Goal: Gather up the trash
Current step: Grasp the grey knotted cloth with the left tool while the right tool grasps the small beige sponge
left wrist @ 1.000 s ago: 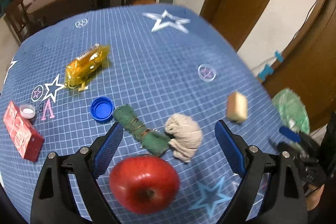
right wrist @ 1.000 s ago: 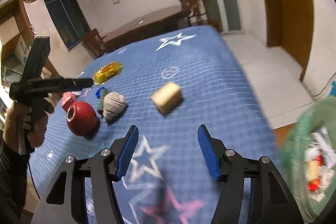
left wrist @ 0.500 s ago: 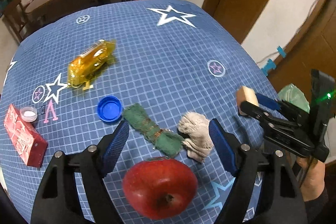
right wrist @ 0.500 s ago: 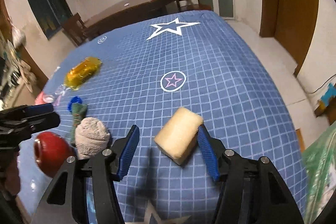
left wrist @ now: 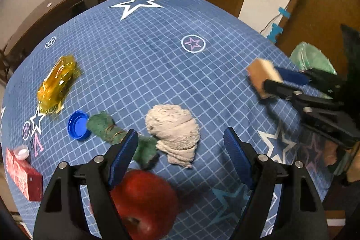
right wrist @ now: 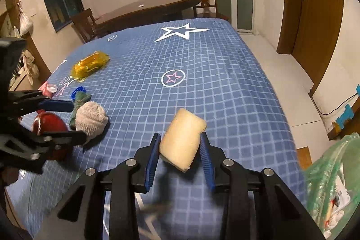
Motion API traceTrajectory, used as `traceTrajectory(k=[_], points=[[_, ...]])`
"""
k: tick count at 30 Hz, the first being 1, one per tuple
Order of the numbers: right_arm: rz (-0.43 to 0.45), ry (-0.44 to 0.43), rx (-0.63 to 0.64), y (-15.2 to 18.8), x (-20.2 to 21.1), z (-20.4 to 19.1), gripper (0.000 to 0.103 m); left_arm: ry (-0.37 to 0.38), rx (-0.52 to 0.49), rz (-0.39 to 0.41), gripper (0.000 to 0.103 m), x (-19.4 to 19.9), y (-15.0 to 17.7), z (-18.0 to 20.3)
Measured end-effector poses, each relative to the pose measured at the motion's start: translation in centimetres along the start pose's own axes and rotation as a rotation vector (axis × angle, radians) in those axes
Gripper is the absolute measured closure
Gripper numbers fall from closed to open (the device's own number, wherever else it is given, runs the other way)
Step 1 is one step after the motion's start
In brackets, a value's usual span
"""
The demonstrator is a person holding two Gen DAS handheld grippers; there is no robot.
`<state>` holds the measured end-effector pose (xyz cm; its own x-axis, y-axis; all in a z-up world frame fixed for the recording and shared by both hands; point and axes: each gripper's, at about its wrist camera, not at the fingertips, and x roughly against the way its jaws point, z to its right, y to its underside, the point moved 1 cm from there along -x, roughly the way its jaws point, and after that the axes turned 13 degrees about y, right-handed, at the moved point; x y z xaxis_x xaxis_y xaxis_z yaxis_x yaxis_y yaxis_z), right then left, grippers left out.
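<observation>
- Beige rectangular sponge block (right wrist: pixel 182 139), at 12 o'clock, now sits clamped in right gripper (right wrist: pixel 180 154), which has closed since.
- Left gripper (left wrist: pixel 180 150) hovers, jaws apart, over blue checked tablecloth (left wrist: pixel 157 55).

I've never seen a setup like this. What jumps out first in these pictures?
Probably the right gripper, closed on a pale yellow sponge above the blue star-patterned tablecloth. Next, the big red apple right under the open left gripper, with a beige rag ball just beyond it. A green trash bag waits at the table's right edge.
</observation>
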<state>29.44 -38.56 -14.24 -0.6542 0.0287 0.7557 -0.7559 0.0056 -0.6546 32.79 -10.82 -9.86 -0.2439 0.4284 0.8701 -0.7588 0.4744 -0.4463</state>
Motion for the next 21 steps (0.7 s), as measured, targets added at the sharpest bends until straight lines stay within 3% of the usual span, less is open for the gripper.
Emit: traceTrajectory(k=[3,9,15,21], points=[[0.006,0.013,0.029,0.8,0.8,0.2,0.067,-0.01,-0.016,-0.024,0.041,-1.0,0.0,0.3],[-0.007,0.054,0.09,1.7,0.4,-0.5,0.067,-0.072,-0.042,-0.039,0.042,-2.2,0.1,0.9],[-0.008,0.062,0.089,1.7,-0.4,-0.9,0.066,-0.118,-0.017,-0.01,0.058,-2.1,0.1,0.6],[-0.006,0.072,0.089,1.8,-0.5,-1.2,0.066,-0.165,-0.021,0.027,0.061,-2.4,0.3,1.1]])
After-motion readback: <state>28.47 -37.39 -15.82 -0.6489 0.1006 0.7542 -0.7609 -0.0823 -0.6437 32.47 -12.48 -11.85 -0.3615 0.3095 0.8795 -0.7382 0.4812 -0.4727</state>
